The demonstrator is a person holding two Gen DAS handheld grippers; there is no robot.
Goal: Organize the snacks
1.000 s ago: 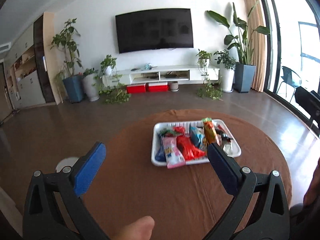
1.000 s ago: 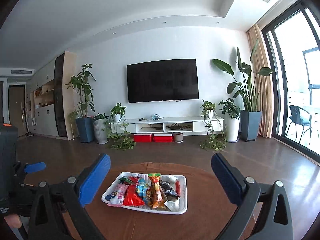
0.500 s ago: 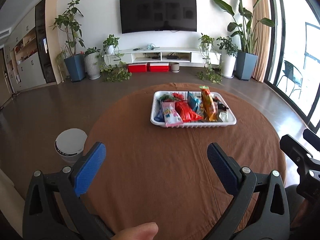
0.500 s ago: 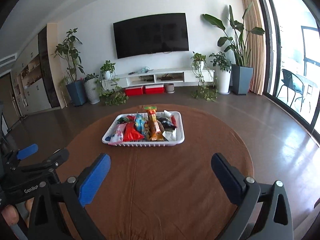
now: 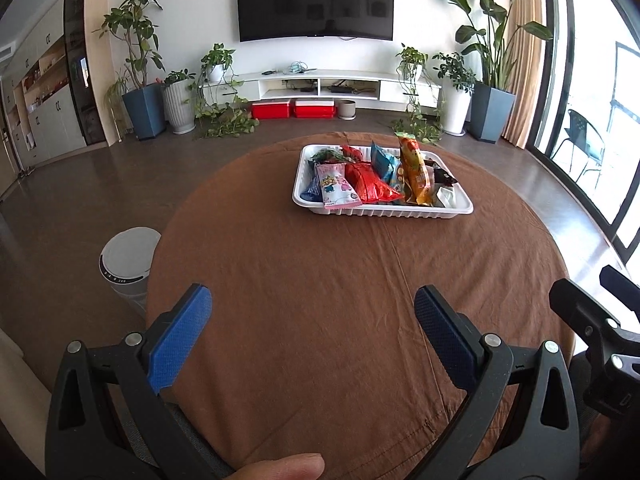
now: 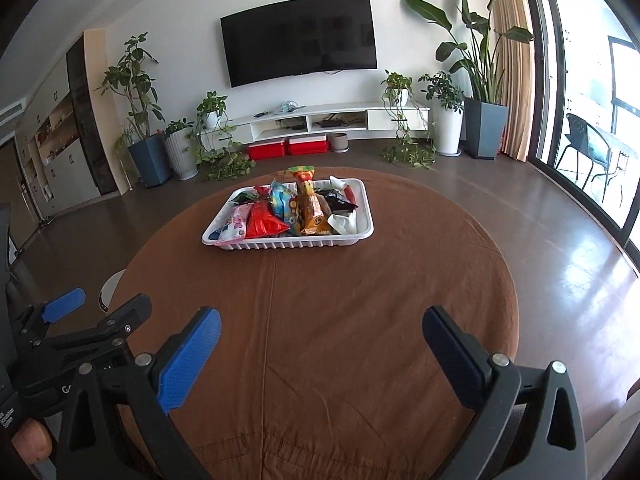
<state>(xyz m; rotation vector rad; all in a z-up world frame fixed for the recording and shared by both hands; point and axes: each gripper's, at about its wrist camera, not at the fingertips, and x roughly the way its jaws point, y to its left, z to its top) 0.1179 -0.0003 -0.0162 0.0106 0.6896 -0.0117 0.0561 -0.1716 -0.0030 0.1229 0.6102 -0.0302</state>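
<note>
A white ribbed tray (image 5: 384,211) (image 6: 288,243) sits on the far half of a round table under a brown cloth (image 5: 320,280) (image 6: 340,300). Several snack packets fill it: a pink one (image 5: 338,186) (image 6: 235,224), a red one (image 5: 370,184) (image 6: 262,222), a blue one (image 5: 382,160) (image 6: 282,200) and a tall orange one (image 5: 416,172) (image 6: 310,200) standing up. My left gripper (image 5: 312,310) is open over the table's near side, nothing between its blue pads. My right gripper (image 6: 320,330) is open too, empty, well short of the tray.
A white round bin (image 5: 128,260) stands on the floor left of the table. Behind are a wall TV (image 5: 314,2), a low white cabinet (image 5: 320,84) with red boxes, potted plants and a glass door at the right. A thumb (image 5: 280,466) shows at the bottom edge.
Both grippers have tilted down and drawn back, so the whole table now shows and the tray sits farther ahead. Both stayed open and empty.
</note>
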